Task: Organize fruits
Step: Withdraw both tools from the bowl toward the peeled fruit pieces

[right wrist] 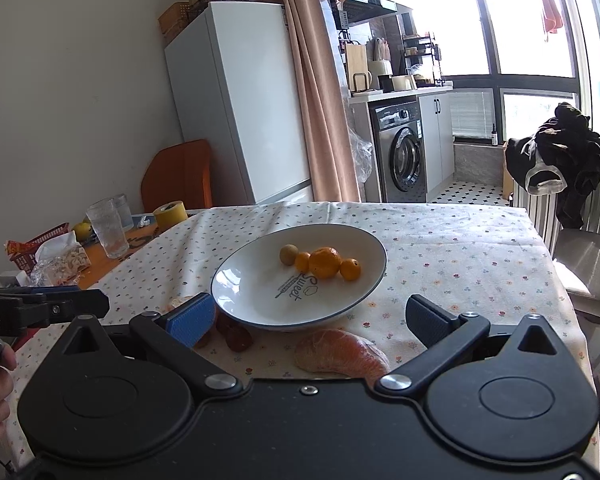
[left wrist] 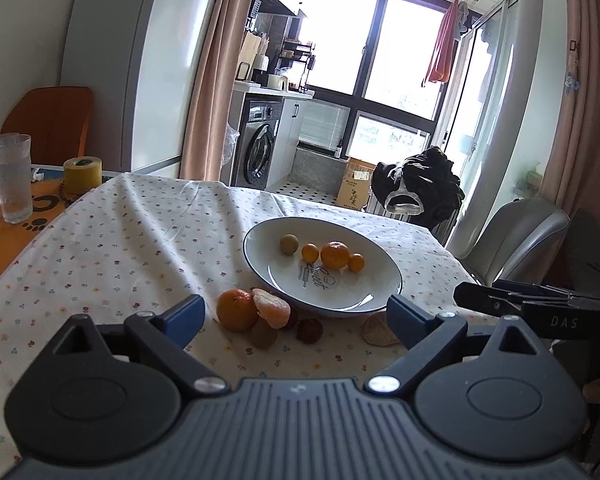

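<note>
A white plate [left wrist: 284, 280] [right wrist: 252, 300] on the flowered cloth holds a tangerine [left wrist: 335, 255] [right wrist: 324, 262], two small oranges [left wrist: 310, 252] and a tan round fruit [left wrist: 289, 244] [right wrist: 288, 255]. In front of the plate lie a whole tangerine [left wrist: 236, 309], a peeled tangerine [left wrist: 272, 308], a brownish fruit [left wrist: 263, 333] and a dark red fruit [left wrist: 309, 330] [right wrist: 238, 336]. A peel piece [right wrist: 340, 354] [left wrist: 374, 330] lies near the plate's front. My left gripper [left wrist: 296, 318] is open and empty over this group. My right gripper [right wrist: 310, 318] is open, hovering above the peel.
The round table's cloth [left wrist: 120, 240] covers most of it. At the left stand a glass [left wrist: 10, 178] [right wrist: 107, 226] and a yellow tape roll [left wrist: 83, 174] [right wrist: 171, 214]. A red basket and wrappers [right wrist: 40, 248] lie at far left. A grey chair [left wrist: 512, 240] stands right.
</note>
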Available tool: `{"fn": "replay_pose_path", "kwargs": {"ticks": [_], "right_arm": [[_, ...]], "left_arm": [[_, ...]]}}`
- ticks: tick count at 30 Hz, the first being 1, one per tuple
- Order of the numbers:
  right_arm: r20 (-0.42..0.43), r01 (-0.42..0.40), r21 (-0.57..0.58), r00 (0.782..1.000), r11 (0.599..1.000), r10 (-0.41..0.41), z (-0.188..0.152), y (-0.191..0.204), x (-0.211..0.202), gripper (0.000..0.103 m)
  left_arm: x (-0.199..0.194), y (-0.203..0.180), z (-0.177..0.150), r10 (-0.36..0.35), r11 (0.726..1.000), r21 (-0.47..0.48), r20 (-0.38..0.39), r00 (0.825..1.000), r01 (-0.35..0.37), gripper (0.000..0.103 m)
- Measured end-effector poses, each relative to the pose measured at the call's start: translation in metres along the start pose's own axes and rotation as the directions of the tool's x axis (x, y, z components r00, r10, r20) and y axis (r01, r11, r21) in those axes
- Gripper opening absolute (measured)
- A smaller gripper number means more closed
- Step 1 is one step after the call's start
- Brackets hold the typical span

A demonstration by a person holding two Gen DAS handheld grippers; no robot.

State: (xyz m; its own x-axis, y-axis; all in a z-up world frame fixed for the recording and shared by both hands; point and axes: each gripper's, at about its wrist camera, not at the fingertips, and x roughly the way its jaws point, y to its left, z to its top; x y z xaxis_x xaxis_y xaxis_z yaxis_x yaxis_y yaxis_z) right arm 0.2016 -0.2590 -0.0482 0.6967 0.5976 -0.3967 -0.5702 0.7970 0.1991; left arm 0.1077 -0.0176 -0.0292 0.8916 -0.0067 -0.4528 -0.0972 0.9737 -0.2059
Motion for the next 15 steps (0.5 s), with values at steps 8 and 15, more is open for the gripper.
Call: {"fn": "replay_pose_path", "kwargs": {"ticks": [8, 15], "right_arm": [[-0.025, 0.001, 0.007, 1.000, 1.000, -0.001, -0.011, -0.002, 0.003, 0.103], [-0.052, -0.019, -0.033, 0.999, 0.999, 0.017, -0.019, 0.002, 0.008, 0.102]], "left_arm": [[0.006, -0.002, -0.011, -0.006, 1.000, 0.004, -0.017, 1.000, 0.006, 0.096], [0.014, -0.002, -0.018, -0.018, 1.000, -0.009, -0.017, 1.000, 0.018, 0.095]]}}
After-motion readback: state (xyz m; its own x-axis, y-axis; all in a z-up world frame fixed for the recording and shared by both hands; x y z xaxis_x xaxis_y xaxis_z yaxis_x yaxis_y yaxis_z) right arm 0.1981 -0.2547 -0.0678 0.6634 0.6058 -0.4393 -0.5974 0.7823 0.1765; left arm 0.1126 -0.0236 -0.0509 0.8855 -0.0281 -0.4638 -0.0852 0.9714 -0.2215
